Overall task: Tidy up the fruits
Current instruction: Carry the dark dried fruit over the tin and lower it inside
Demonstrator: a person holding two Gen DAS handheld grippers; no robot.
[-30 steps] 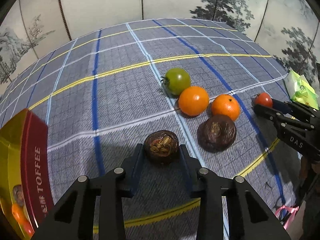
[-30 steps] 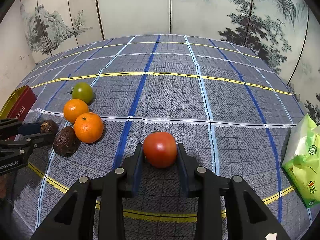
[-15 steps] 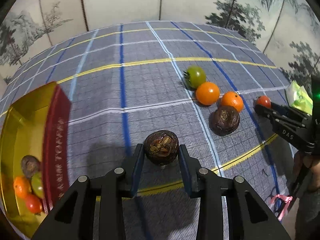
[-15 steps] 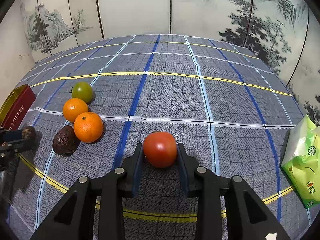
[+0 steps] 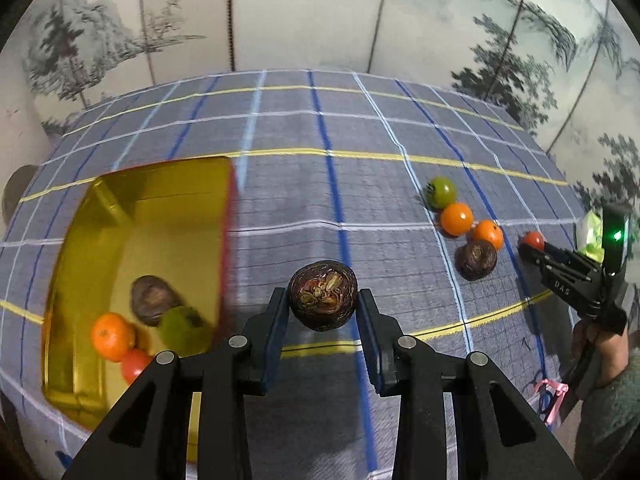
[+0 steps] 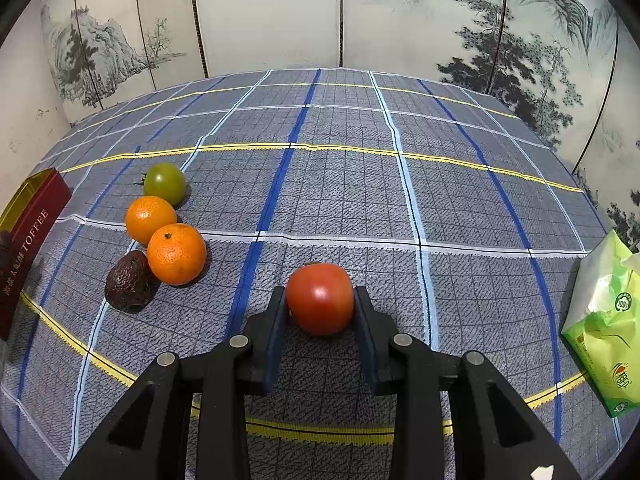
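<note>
My left gripper (image 5: 323,312) is shut on a dark brown wrinkled fruit (image 5: 322,295), held above the cloth just right of the gold-lined toffee tin (image 5: 120,240). The tin holds an orange (image 5: 111,336), a red tomato (image 5: 134,364), a green fruit (image 5: 182,328) and a brown fruit (image 5: 150,300). My right gripper (image 6: 320,312) is shut on a red tomato (image 6: 320,298). On the cloth to its left lie a green tomato (image 6: 164,183), two oranges (image 6: 150,219) (image 6: 177,253) and another brown wrinkled fruit (image 6: 128,282). The right gripper (image 5: 530,245) also shows at the far right of the left wrist view.
A checked blue-grey tablecloth (image 6: 360,200) covers the table. A green tissue pack (image 6: 604,328) lies at the right edge. The tin's red side (image 6: 28,240) shows at the far left. A painted folding screen (image 6: 280,12) stands behind the table. A hand (image 5: 596,356) holds the right gripper.
My left gripper has swung left and upward with the brown fruit; the tin's inside has come into view. It has left the right wrist view. The right gripper has kept still.
</note>
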